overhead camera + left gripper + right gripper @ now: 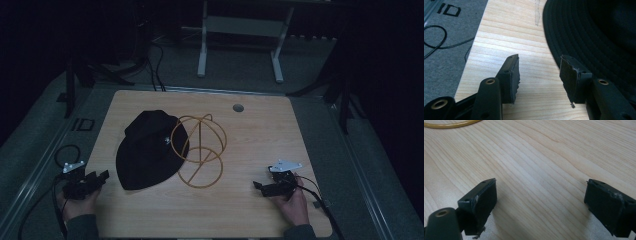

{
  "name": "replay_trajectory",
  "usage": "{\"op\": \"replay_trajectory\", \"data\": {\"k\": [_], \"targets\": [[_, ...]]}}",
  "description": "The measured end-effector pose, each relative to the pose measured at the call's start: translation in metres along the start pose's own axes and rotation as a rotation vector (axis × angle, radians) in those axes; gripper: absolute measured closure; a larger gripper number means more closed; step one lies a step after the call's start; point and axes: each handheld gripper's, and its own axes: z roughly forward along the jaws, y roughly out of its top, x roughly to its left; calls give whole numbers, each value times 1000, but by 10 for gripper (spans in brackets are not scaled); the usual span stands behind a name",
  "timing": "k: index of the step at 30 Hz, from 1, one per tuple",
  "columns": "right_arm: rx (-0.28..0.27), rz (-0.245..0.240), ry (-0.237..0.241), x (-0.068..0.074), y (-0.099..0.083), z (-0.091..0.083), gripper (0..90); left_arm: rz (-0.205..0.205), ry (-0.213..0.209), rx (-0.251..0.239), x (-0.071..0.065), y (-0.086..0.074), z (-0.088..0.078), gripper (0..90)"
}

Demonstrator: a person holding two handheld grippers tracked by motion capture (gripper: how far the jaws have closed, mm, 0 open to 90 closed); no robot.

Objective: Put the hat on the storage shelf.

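Observation:
A black brimmed hat [147,150] lies on the wooden table [260,130], left of centre. A yellow wire hat stand [199,150] stands just right of it, touching the brim. My left gripper [102,176] rests at the table's left front edge, open, with nothing between its jaws; in the left gripper view [539,75] the hat brim [579,40] lies just beyond the right jaw. My right gripper [257,186] sits at the front right, open wide over bare wood [540,197], and the stand's ring [451,124] shows at the top left of that view.
A round cable hole [238,107] sits near the table's far edge. Black cables [67,150] lie on the grey floor left of the table. White desk legs [202,50] stand beyond the far edge.

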Motion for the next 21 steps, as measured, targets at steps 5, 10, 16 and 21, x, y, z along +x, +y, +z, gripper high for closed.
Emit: {"op": "replay_trajectory", "data": {"k": [5, 10, 16, 21], "targets": [[1, -1, 0, 0, -1, -1, 109, 10, -1, -4, -3, 1, -1, 499], [0, 3, -6, 1, -1, -1, 110, -1, -15, -8, -7, 5, -2, 505], [0, 8, -10, 1, -1, -1, 111, 8, -39, -2, -16, 11, -11, 517], [-1, 12, -14, 1, -2, -2, 111, 18, -56, -1, -24, 19, -20, 522]]}}
